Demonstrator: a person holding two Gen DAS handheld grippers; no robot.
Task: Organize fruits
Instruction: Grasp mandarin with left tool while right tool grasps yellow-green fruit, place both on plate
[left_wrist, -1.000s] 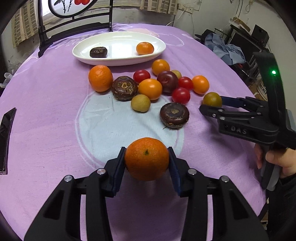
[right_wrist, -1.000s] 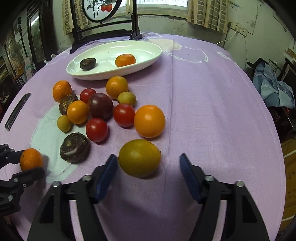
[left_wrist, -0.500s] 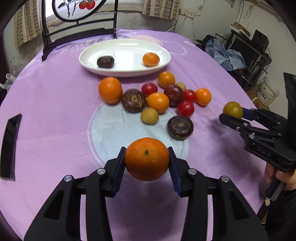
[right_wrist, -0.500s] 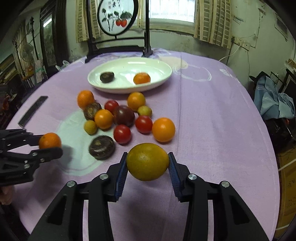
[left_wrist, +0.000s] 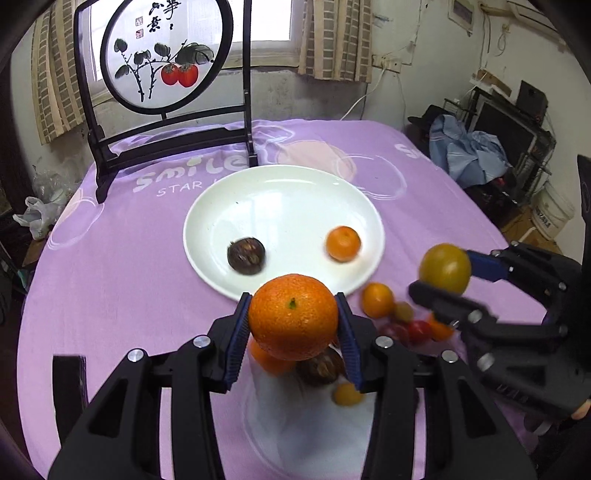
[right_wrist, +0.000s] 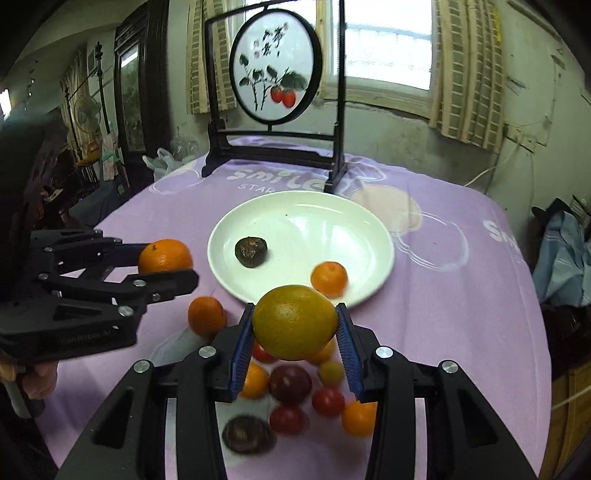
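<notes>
The round white plate (left_wrist: 284, 192) holds a dark brown wrinkled fruit (left_wrist: 245, 255) and a small orange mandarin (left_wrist: 342, 243); near it, the left gripper (left_wrist: 293, 317) pinches a big orange tangerine (left_wrist: 293, 315), the right gripper (right_wrist: 294, 325) a yellow-green round fruit (right_wrist: 294, 322)

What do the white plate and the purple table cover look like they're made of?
The white plate looks like glazed ceramic, maybe melamine: glossy, with window glare on it. The purple table cover looks like soft matte printed cloth, draping over the table edge.

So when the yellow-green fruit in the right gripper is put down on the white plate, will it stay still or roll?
The yellow-green fruit looks round and smooth, so it would probably roll a little. The white plate seems shallow with a raised rim, which should likely stop it. It may bump the small orange already there.
</notes>
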